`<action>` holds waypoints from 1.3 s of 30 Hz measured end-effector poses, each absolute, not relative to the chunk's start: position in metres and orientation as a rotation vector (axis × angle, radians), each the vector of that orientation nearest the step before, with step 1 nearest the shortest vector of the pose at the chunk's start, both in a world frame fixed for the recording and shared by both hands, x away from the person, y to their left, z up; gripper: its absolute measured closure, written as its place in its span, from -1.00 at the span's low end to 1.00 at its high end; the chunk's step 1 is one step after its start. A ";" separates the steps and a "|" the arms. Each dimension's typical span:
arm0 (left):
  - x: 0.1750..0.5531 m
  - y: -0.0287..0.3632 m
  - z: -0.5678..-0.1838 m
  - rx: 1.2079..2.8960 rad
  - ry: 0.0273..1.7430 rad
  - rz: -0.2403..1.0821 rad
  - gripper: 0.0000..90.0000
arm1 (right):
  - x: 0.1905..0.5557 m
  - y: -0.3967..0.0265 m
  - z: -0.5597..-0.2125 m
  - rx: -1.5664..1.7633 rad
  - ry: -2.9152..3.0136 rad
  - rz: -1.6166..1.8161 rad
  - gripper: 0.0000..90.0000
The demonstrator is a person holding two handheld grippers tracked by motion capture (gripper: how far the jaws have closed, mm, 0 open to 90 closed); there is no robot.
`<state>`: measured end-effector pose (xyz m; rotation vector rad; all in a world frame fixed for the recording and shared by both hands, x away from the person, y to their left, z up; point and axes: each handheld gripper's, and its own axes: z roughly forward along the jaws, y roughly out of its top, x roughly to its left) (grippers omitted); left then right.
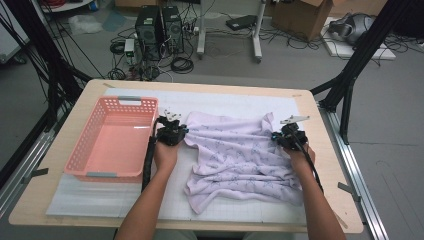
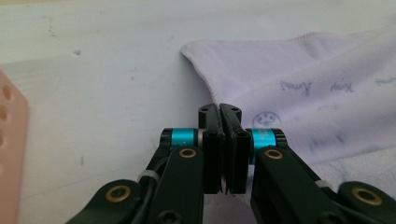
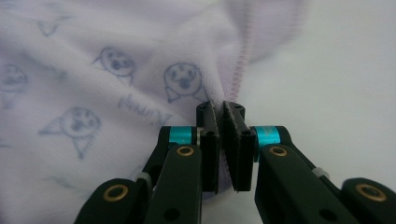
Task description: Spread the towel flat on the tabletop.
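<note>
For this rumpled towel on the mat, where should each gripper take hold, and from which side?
At the hemmed edge near the two far corners, one per gripper, coming in low from the person's side. The towel lies rumpled but its far part is nearly flat, so only the thin stitched rim fits between the jaws. The left gripper and right gripper are already shut on that edge.

In the high view, the tabletop [image 1: 75, 210] fills the lower frame, with a mat [image 1: 240, 100] on it. The basket [image 1: 112, 140] sits left of centre on the mat; the cloth [image 1: 240, 155] lies right of it at centre. The left gripper [image 1: 172, 131] stands between basket and cloth, at the cloth's left edge; the right gripper [image 1: 290, 135] is at its right edge.
</note>
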<state>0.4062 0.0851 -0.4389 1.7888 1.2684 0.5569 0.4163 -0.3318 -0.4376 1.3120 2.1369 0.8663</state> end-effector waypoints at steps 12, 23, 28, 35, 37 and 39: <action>0.381 0.046 -0.434 1.913 1.019 0.223 -0.19 | 0.400 -0.360 -0.429 1.480 1.981 1.038 0.26; 0.369 0.033 -0.444 2.054 0.974 0.411 0.81 | 0.353 -0.360 -0.416 1.285 2.189 1.173 0.12; 0.384 0.061 -0.438 1.891 1.161 0.588 0.87 | 0.344 -0.365 -0.428 1.240 2.312 1.161 0.01; 0.392 0.075 -0.438 1.801 1.226 0.569 0.71 | 0.347 -0.329 -0.442 1.078 2.524 1.080 0.14; 0.390 0.075 -0.436 1.778 1.209 0.518 0.39 | 0.349 -0.325 -0.439 1.015 2.497 1.069 0.75; 0.387 0.073 -0.434 1.782 1.172 0.495 0.13 | 0.355 -0.323 -0.438 1.010 2.406 0.966 0.86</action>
